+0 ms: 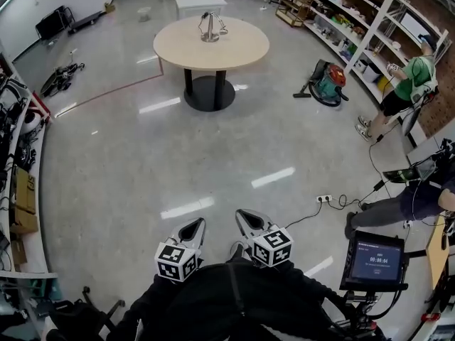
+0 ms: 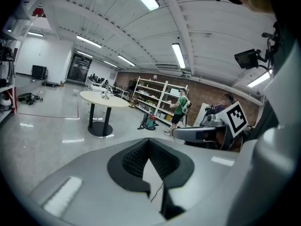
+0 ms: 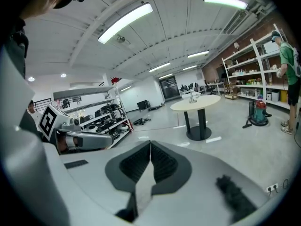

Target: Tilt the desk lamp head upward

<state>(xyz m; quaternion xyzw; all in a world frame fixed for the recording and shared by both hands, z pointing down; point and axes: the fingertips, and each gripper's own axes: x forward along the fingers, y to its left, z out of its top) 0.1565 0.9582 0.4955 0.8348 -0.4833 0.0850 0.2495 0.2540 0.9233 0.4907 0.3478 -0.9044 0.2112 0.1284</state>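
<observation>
You'll find the desk lamp (image 1: 210, 27) standing on the round table (image 1: 242, 57) well ahead of you, across a wide stretch of floor. It is a small, silvery metal lamp. Its round base sits flat on the pale tabletop near the middle, and thin arms rise from the base and bend over at the top. In your head view the lamp head appears to hang down on the right of the base, drooping toward the tabletop. In the left gripper view the lamp (image 2: 106, 93) is only a tiny glint above the tabletop, and likewise in the right gripper view (image 3: 192, 96), too small to read its pose
</observation>
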